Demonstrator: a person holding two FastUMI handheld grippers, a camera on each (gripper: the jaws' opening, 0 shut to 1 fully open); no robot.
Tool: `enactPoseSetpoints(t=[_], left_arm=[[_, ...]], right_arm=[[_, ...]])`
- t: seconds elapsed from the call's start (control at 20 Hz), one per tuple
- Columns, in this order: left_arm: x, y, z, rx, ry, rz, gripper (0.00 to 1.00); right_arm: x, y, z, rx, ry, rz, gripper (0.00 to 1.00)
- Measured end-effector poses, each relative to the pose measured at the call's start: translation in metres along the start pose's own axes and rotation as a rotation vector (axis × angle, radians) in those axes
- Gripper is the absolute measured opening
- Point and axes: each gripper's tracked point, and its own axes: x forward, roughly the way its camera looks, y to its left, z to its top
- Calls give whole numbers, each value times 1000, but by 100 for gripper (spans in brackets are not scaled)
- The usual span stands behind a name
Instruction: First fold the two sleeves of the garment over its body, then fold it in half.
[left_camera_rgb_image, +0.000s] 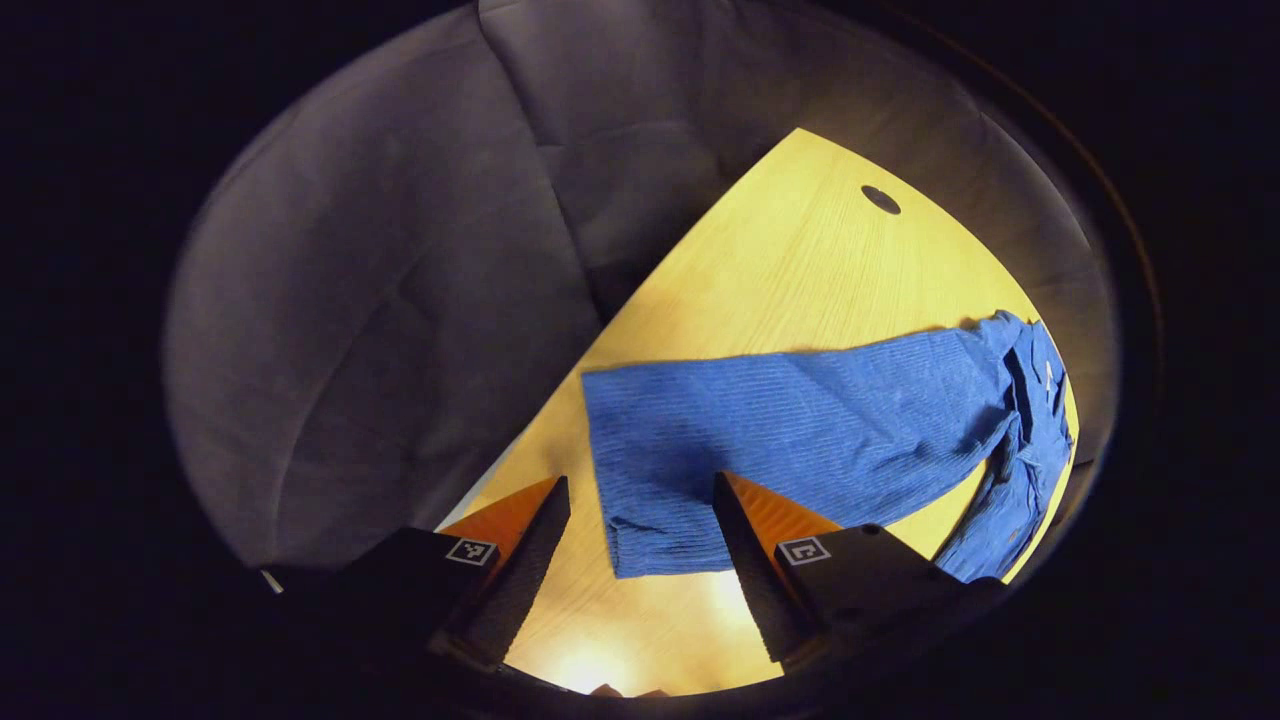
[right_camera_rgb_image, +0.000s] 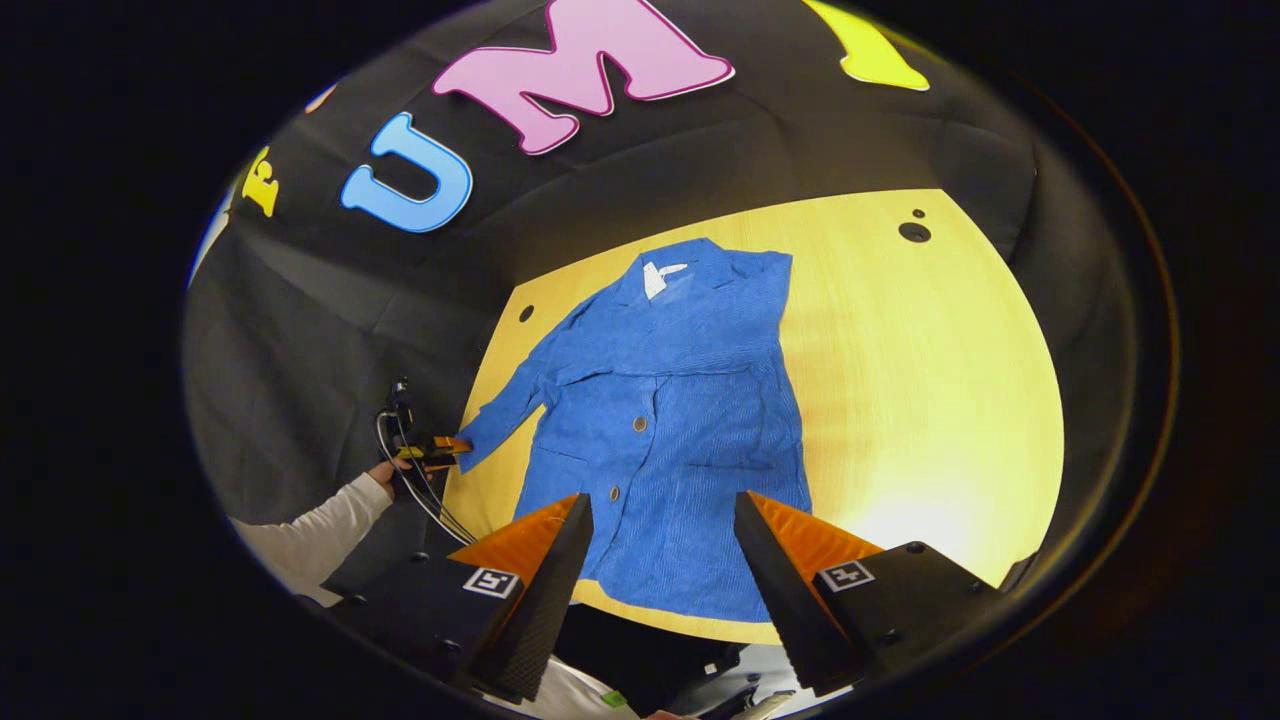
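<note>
Blue corduroy jacket (right_camera_rgb_image: 665, 420) lies flat on the yellow wooden table (right_camera_rgb_image: 930, 400), collar toward the black cloth wall, hem at the near table edge, buttons facing up. One sleeve appears already folded across the chest; the other sleeve (right_camera_rgb_image: 510, 405) stretches out to the side toward the table edge. In the right gripper view the right gripper (right_camera_rgb_image: 660, 545) hangs above the hem, jaws spread wide, touching nothing. Farther off in that view the left gripper (right_camera_rgb_image: 440, 447), held by a hand (right_camera_rgb_image: 385, 470) in a white sleeve, sits right at the cuff of the outstretched sleeve. In the left gripper view the left gripper (left_camera_rgb_image: 640, 530) has jaws spread with the sleeve cuff (left_camera_rgb_image: 650, 520) lying between them, not pinched; the rest of the jacket (left_camera_rgb_image: 1020, 440) bunches at the far end. A round cable hole (left_camera_rgb_image: 881, 199) shows in the tabletop.
</note>
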Motion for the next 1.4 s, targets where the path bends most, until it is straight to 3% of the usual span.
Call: enactPoseSetpoints(t=[0.2, 0.4, 0.65, 0.7, 1.0, 1.15, 1.4], left_arm=[[6, -23, 0, 98, 17, -15, 82], [16, -29, 4, 129, 94, -23, 83], [14, -50, 9, 123, 85, -33, 13], [13, -48, 7, 124, 82, -27, 4], [1, -63, 5, 84, 41, -69, 0], [-29, -80, 20, 183, -37, -68, 0], [-112, -149, 58, 383, -217, -82, 0]], right_arm=[[9, 15, -7, 7, 10, 24, 92], [14, 30, -10, 7, 26, 49, 92], [6, 24, -15, 6, 29, 35, 92], [3, 23, -18, 8, 30, 32, 92], [-5, 17, -16, 24, 14, 41, 92], [-5, 10, -8, 35, -7, 57, 92], [-5, 6, -8, 13, 3, 96, 92]])
